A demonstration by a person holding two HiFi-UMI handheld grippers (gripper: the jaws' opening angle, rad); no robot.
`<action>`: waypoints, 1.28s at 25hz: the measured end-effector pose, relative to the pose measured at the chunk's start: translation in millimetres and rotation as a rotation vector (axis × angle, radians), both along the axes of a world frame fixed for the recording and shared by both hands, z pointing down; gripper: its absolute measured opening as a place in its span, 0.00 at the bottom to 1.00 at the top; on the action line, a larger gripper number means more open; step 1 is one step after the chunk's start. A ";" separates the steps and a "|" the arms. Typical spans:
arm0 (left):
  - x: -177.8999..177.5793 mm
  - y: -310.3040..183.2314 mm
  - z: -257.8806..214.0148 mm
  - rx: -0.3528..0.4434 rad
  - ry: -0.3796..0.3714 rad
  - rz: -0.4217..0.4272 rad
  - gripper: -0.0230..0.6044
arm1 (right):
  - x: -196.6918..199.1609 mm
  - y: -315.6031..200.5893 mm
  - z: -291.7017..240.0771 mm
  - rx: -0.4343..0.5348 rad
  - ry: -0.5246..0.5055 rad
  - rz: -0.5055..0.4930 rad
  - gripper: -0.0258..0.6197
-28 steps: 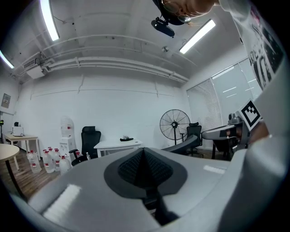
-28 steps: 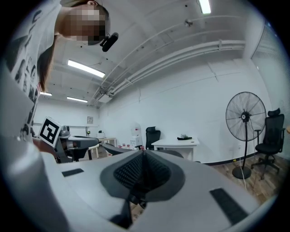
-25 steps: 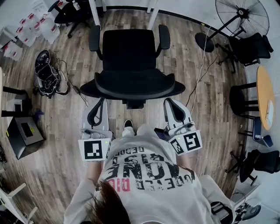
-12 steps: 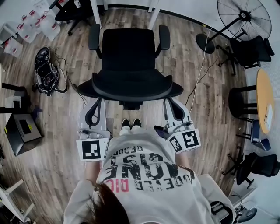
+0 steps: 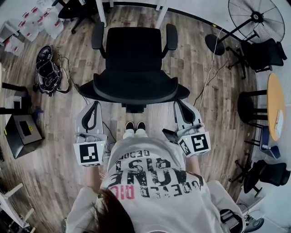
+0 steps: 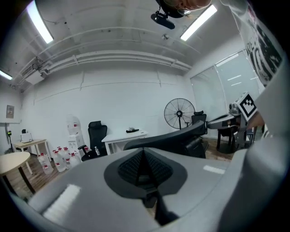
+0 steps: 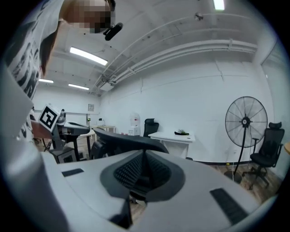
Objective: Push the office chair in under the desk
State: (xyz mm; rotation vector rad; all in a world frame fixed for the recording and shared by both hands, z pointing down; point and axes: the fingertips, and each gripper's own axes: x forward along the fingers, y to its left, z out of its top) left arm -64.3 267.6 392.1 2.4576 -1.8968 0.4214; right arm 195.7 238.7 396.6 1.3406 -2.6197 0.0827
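The left gripper (image 5: 94, 105) and right gripper (image 5: 180, 104), jaws closed on nothing, sit just behind the chair (image 5: 134, 57), which faces the desk (image 5: 160, 12).

Two grippers (image 5: 95, 105) (image 5: 178, 104), one floor fan (image 5: 259, 18), one round table (image 5: 274, 98)

Left gripper (image 5: 95, 104) and right gripper (image 5: 179, 103) point forward, closed.
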 end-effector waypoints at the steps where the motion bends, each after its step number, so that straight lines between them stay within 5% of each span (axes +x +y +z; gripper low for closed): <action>1: -0.7 -0.2 4.8 -0.022 -0.032 0.011 0.06 | 1.1 -0.3 3.2 -0.002 0.028 -0.002 0.08; 6: 4.5 -2.6 29.0 -0.086 -0.252 0.104 0.06 | -0.2 1.9 29.2 -0.059 0.153 -0.052 0.08; 9: 10.0 -2.8 46.1 -0.139 -0.323 0.157 0.16 | -7.1 3.3 43.9 -0.075 0.268 -0.116 0.22; 19: 14.9 -11.2 109.4 -0.344 -0.618 0.333 0.30 | -15.3 -2.0 90.5 -0.115 0.635 -0.294 0.27; 27: 15.7 -22.4 130.0 -0.389 -0.755 0.358 0.30 | -19.8 -11.8 116.7 -0.111 0.749 -0.331 0.28; 32: 7.6 -26.8 145.5 -0.400 -0.962 0.368 0.30 | -19.4 -13.1 125.8 -0.051 0.922 -0.354 0.28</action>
